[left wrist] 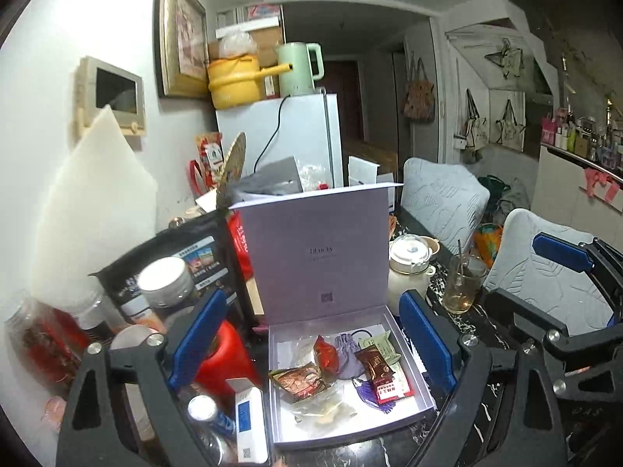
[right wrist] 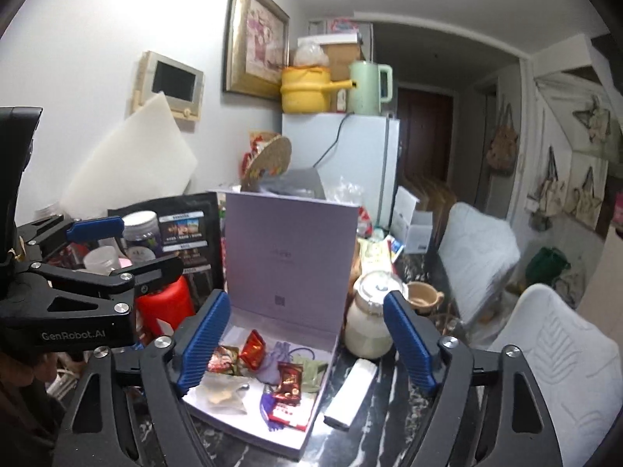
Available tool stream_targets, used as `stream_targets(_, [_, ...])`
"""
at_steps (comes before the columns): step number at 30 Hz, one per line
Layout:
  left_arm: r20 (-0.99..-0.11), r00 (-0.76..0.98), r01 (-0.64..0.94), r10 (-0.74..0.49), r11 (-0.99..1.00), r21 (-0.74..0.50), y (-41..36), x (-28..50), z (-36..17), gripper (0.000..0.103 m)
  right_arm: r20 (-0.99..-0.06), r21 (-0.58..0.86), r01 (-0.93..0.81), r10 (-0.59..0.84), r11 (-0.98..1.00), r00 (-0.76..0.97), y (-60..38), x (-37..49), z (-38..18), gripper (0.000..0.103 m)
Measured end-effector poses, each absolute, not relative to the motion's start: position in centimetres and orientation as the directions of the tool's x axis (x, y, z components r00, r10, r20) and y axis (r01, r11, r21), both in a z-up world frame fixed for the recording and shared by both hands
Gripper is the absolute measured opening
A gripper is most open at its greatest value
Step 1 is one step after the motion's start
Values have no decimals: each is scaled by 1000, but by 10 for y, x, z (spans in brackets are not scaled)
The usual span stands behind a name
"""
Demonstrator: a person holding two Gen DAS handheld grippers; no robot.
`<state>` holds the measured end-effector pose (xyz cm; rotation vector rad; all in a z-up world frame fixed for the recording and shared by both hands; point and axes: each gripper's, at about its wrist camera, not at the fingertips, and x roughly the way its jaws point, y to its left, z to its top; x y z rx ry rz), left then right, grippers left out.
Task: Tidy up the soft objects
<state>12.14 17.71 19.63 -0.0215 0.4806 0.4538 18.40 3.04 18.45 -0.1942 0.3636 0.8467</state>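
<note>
A lilac box [left wrist: 424, 402] [right wrist: 311, 424] lies open on the dark marble table, its lid [left wrist: 315, 249] [right wrist: 288, 253] standing upright behind it. Inside lie a lilac drawstring pouch [left wrist: 347, 354] [right wrist: 277, 362], red and brown snack packets [left wrist: 326, 354] [right wrist: 252, 348], a purple tassel [left wrist: 368, 393] and clear bags. My left gripper [left wrist: 313, 344] is open and empty, hovering just before the box. My right gripper [right wrist: 305, 344] is open and empty, also above the box front. The left gripper also shows in the right wrist view [right wrist: 128, 249], and the right one in the left wrist view [left wrist: 564, 257].
Jars, a red container [left wrist: 224, 358] and a black bag [left wrist: 171, 264] crowd the table's left. A white teapot [left wrist: 409, 268] [right wrist: 370, 319] and a glass of tea [left wrist: 461, 284] stand right of the box. A white packet [right wrist: 352, 393] lies beside it. Padded chairs [right wrist: 557, 354] are at the right.
</note>
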Motion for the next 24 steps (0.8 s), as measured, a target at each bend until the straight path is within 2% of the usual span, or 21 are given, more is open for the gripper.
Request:
stream_targets(2, [-438, 802, -418, 406, 905, 73, 174, 111, 199, 93, -375, -28, -761, 699, 648, 609, 25, 173, 189, 90])
stream_targets(3, [-434, 804, -420, 406, 905, 68, 172, 105, 200, 103, -370, -30, -759, 698, 650, 613, 22, 168, 191, 93])
stream_targets(9, [-401, 808, -441, 431, 895, 72, 162, 73, 198, 103, -341, -37, -741, 689, 670, 640, 5, 143, 193, 97])
stream_targets(24, [-462, 774, -468, 433, 883, 42, 148, 23, 146, 103, -378, -3, -746, 690, 666, 617, -16, 89, 152, 99])
